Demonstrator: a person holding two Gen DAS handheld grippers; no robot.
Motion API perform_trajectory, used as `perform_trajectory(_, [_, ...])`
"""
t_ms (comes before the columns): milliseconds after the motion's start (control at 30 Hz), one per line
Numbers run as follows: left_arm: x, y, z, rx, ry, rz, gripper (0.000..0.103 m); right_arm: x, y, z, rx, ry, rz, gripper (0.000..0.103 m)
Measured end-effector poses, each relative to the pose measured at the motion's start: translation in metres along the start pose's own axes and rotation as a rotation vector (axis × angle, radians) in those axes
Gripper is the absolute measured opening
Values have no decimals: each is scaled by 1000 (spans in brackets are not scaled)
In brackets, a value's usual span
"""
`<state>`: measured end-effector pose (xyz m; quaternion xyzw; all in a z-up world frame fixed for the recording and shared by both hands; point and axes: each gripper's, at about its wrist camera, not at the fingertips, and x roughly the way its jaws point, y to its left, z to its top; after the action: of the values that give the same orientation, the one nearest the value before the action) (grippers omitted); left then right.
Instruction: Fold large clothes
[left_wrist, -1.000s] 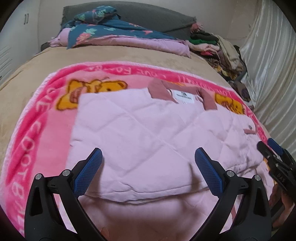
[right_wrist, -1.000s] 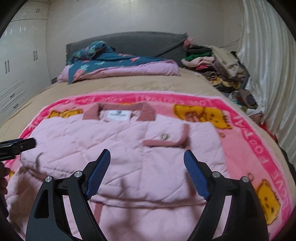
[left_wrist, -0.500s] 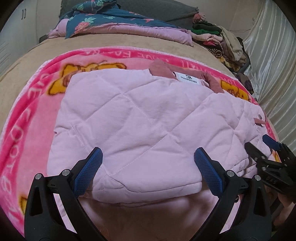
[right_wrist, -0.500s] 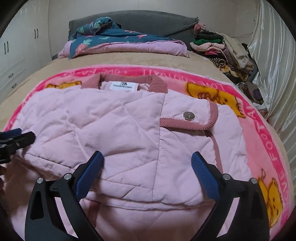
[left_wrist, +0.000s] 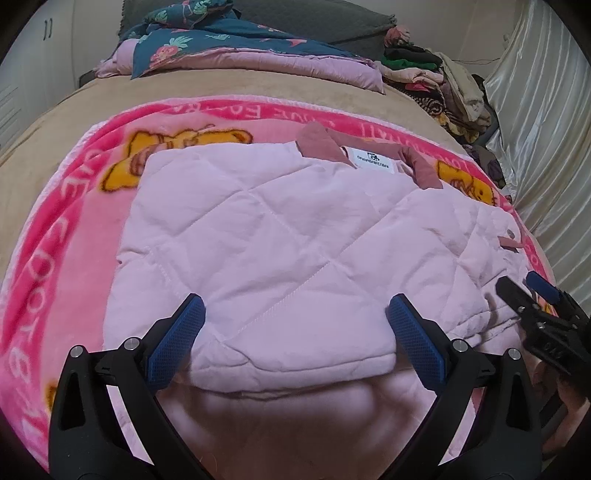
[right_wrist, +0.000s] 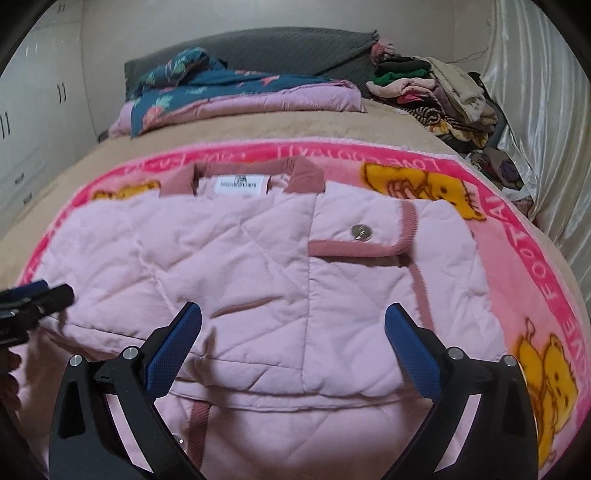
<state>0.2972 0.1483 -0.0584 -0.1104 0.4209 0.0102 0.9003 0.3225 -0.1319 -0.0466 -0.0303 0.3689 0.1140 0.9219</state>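
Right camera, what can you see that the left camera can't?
Only the right view shows the whole pocket flap with its silver snap, the two bears on the blanket's near right edge, and the left gripper poking in from the side. Only the left view shows the jacket's bare left edge on the blanket and the right gripper at its right. Both show the pink jacket, its white label, the pink blanket, the bedding pile and the clothes heap. Both grippers are open.
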Motion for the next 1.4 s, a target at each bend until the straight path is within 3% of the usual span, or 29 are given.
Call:
perform_trajectory(867, [-75,-2,4,-1,-113,-22,94,-104,-41,-24,99,-137,-29,99])
perform_trajectory(1400, [-121,-5,-21,22,-181,-5,94,-146,-66,-37,105,-181,-90,99])
